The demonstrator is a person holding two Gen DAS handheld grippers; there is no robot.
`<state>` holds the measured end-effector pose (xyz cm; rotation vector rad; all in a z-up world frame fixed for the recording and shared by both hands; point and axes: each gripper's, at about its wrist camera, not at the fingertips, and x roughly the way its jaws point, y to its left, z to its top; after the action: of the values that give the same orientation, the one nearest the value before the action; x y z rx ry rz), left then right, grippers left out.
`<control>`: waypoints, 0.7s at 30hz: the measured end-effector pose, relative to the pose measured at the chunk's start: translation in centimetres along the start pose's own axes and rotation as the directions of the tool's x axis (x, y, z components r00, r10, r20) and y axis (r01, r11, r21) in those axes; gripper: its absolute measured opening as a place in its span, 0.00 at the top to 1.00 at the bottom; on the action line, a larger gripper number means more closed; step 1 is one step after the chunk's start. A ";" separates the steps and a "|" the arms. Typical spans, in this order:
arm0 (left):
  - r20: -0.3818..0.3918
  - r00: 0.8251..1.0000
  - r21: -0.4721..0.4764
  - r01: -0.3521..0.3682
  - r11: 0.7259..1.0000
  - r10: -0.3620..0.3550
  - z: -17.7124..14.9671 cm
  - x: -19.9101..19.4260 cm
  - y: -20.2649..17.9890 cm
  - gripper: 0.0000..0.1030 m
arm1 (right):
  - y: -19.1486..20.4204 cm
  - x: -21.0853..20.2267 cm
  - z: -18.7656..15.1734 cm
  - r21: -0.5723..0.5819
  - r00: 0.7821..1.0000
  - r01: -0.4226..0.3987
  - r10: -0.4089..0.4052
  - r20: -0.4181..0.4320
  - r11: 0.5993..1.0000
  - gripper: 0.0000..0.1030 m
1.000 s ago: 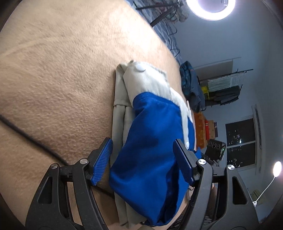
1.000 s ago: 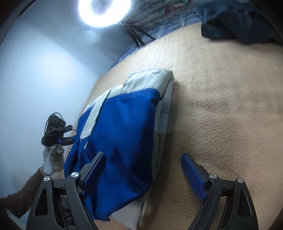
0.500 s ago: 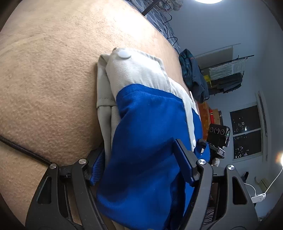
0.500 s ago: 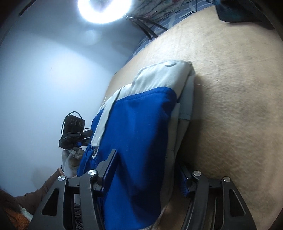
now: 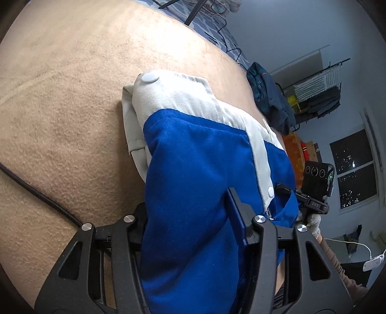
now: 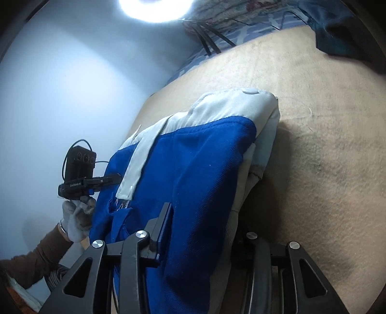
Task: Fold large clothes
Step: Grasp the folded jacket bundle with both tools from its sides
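1. In the right wrist view, small white lettering runs along the black body of the left gripper (image 6: 106,181); it seems to read "Genrobot AI", though the print is small
2. In the left wrist view, the black body of the right gripper (image 5: 286,190) bears a short light label near "DAS", too small to confirm

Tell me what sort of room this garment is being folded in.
Most likely a bedroom at home. The jacket lies on a tan blanket spread like bedding, a clothes rack stands by the wall, and a night window shows. A ring light suggests it was set up for filming.
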<state>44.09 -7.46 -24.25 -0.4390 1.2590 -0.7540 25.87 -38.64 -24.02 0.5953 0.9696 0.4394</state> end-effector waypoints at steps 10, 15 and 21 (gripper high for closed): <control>-0.014 1.000 -0.034 0.022 0.999 -0.022 -0.5 -0.3 1.5 0.36 | -1.0 -0.9 -0.4 0.042 1.000 -0.013 0.013 -0.022 0.999 0.46; 0.005 0.999 0.001 -0.046 0.999 0.046 -0.6 -0.4 0.4 0.39 | -0.1 -0.3 -0.5 0.020 1.000 0.009 -0.008 -0.023 1.000 0.45; 0.032 0.995 0.022 -0.100 0.995 0.099 -1.0 -0.4 -0.4 0.39 | 0.8 0.1 -0.7 0.005 0.998 0.059 -0.059 -0.001 0.998 0.45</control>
<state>42.97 -7.33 -23.96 -0.3642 1.2331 -0.6747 25.26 -37.76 -23.83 0.5699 0.9872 0.3852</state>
